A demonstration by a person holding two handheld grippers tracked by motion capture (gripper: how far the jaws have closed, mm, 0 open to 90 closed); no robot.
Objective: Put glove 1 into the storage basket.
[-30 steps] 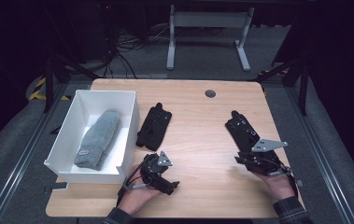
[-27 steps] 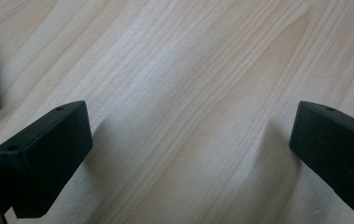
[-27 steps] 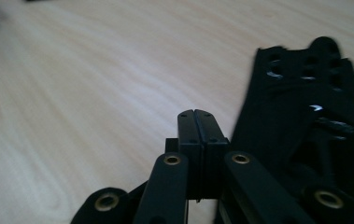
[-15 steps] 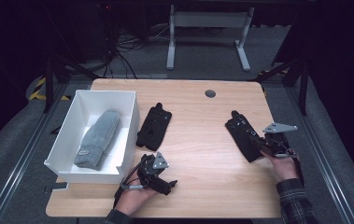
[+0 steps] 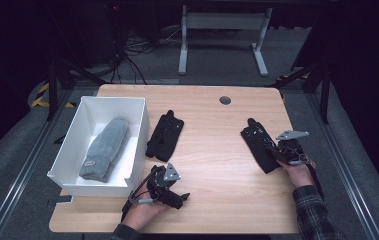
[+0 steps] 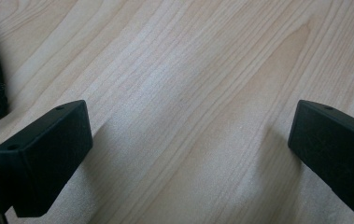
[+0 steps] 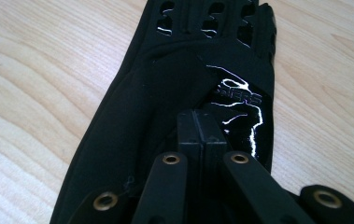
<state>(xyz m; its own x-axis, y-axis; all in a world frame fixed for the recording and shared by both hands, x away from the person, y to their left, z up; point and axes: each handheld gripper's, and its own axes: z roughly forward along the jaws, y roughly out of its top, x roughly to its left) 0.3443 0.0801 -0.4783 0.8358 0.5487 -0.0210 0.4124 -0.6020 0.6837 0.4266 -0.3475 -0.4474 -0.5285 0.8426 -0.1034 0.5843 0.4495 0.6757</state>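
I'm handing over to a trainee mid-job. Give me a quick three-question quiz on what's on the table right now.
1. True or false: the right gripper has its jaws closed together over the black glove.
2. What lies in the white box? A) grey sock B) black glove C) nothing
3. The left gripper points at bare ______.

Key: 1 true; 2 A, the grey sock; 3 table, jaws open. A second black glove lies beside the box.

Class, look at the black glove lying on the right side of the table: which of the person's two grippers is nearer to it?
Right. The right gripper sits over the black glove's cuff end, jaws shut together above the fabric. The left gripper rests far off at the table's near edge, beside the white box.
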